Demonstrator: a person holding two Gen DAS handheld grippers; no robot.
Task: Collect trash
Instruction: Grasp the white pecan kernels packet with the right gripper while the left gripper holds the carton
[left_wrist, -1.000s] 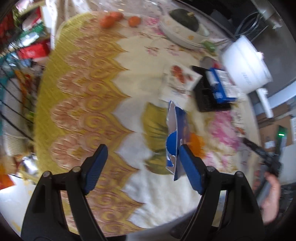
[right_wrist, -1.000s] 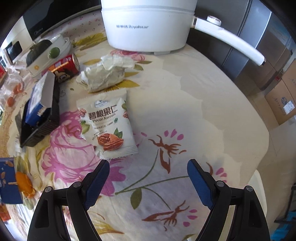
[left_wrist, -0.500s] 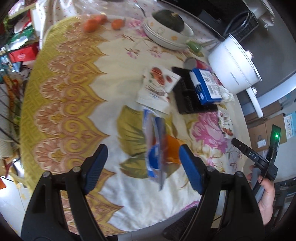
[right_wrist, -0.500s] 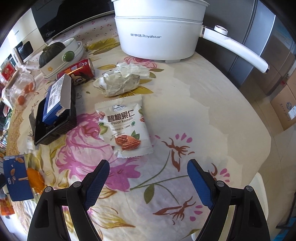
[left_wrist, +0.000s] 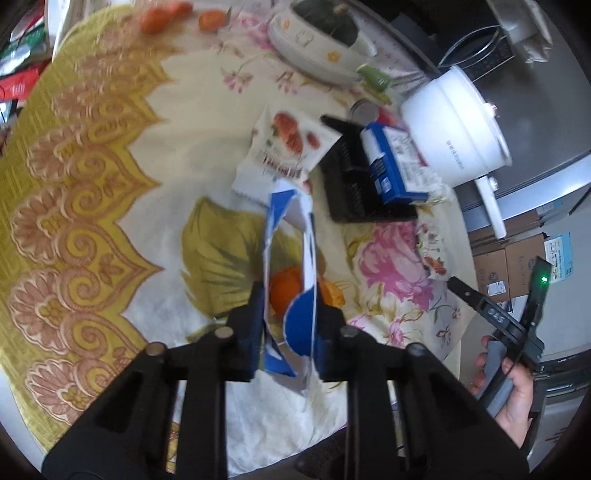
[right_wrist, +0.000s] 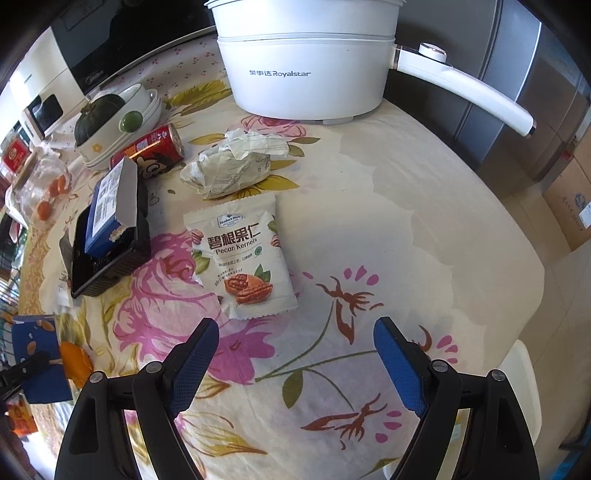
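1. The left tongs (left_wrist: 290, 325) are pinching a torn blue-and-white foil snack wrapper (left_wrist: 291, 266) at centre frame, lifting trash off the floral tabletop (left_wrist: 110, 184).
2. The right tongs (right_wrist: 295, 363) are hanging released at lower frame, just below the white pecan-kernel packet (right_wrist: 240, 254), probably the next pick.

Left view smears: the fruit (left_wrist: 162, 16) beyond the bowl (left_wrist: 314, 55) is just orange blur. By that bowl, the can (left_wrist: 364, 110) hides behind the tray (left_wrist: 351, 184).

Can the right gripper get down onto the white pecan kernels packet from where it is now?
Probably yes. The right gripper is open and empty, the white pecan kernels packet lies flat just ahead of its fingertips, and only bare floral tablecloth lies between them.
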